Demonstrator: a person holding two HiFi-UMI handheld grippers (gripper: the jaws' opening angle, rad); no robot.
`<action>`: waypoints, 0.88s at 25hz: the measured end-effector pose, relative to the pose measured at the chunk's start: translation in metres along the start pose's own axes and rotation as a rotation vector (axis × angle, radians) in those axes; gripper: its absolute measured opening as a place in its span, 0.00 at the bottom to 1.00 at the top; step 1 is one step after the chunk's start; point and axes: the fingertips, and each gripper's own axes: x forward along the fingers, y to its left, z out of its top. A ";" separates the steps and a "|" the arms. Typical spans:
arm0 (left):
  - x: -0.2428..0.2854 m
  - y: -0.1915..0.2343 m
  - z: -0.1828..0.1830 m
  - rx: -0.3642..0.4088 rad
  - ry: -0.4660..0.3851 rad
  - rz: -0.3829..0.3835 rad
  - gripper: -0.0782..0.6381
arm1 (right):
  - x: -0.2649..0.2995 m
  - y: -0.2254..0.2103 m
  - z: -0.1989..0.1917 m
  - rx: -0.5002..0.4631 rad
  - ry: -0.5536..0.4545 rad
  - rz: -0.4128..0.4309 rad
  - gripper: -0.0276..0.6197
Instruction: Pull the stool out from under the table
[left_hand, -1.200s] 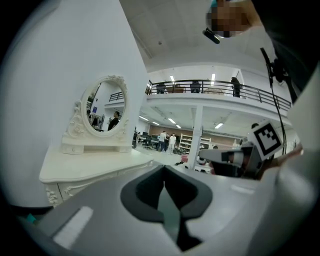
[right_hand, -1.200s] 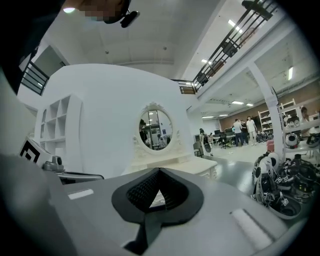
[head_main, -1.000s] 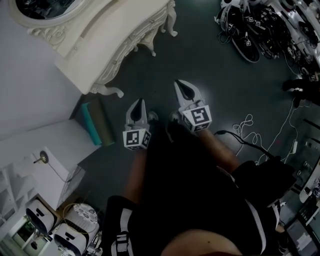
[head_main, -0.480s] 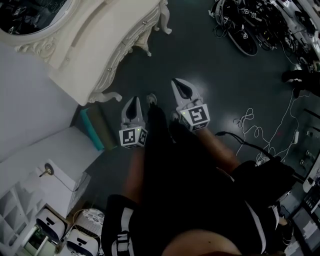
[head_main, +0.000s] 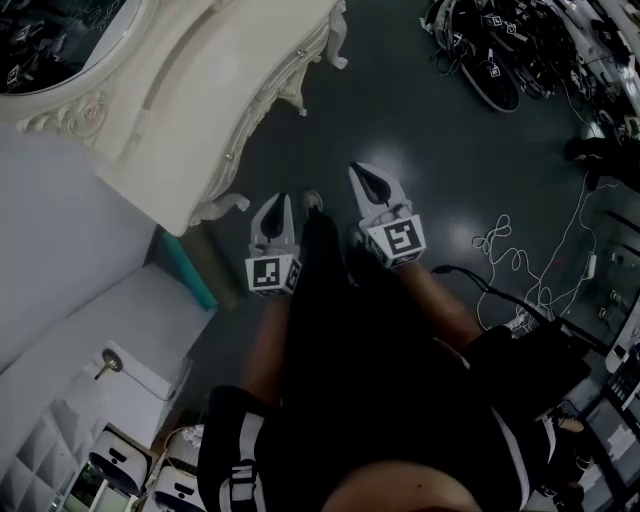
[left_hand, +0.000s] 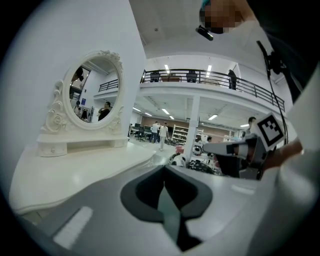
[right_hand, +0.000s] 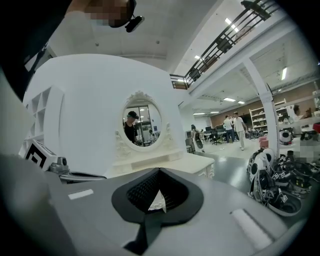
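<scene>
- Two hand-held grippers, left gripper (head_main: 279, 203) and right gripper (head_main: 364, 172), are hovering side by side over the dark floor (head_main: 420, 120). Each has its jaws pressed together with nothing between them.
- One white dressing table (head_main: 200, 90) with an oval mirror (head_main: 60, 25) is standing ahead and to the left of the jaws. Its front edge is running diagonally from lower left to upper right in the head view, and a carved leg (head_main: 226, 206) is showing near the left gripper's tip.
- Zero stools are showing — the stool is appearing in no view. It is judged to be sitting under the tabletop, hidden from above, so forward-left of both jaws and lower than they are pointing.
- Left gripper is lying nearer the table; right gripper is reaching a little further forward, well apart from the table's edge.
- Both forearms are stretching forward from the body, with the grippers pointing ahead and only slightly downward and the marker cubes facing up toward the head camera.
- Next move, as a judgement: the jaws are needing to part and drop toward the space under the table before any pull.
- Several cables and devices (head_main: 500, 50) are lying at the far right, away from the work.
</scene>
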 end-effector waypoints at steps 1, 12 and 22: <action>0.007 0.005 -0.004 0.008 0.011 -0.015 0.12 | 0.009 0.000 -0.003 0.001 0.005 -0.004 0.04; 0.077 0.042 -0.050 0.021 0.064 -0.106 0.12 | 0.091 -0.008 -0.052 0.025 0.022 0.002 0.04; 0.128 0.056 -0.151 0.008 0.068 -0.081 0.12 | 0.134 -0.046 -0.149 0.045 0.047 -0.008 0.04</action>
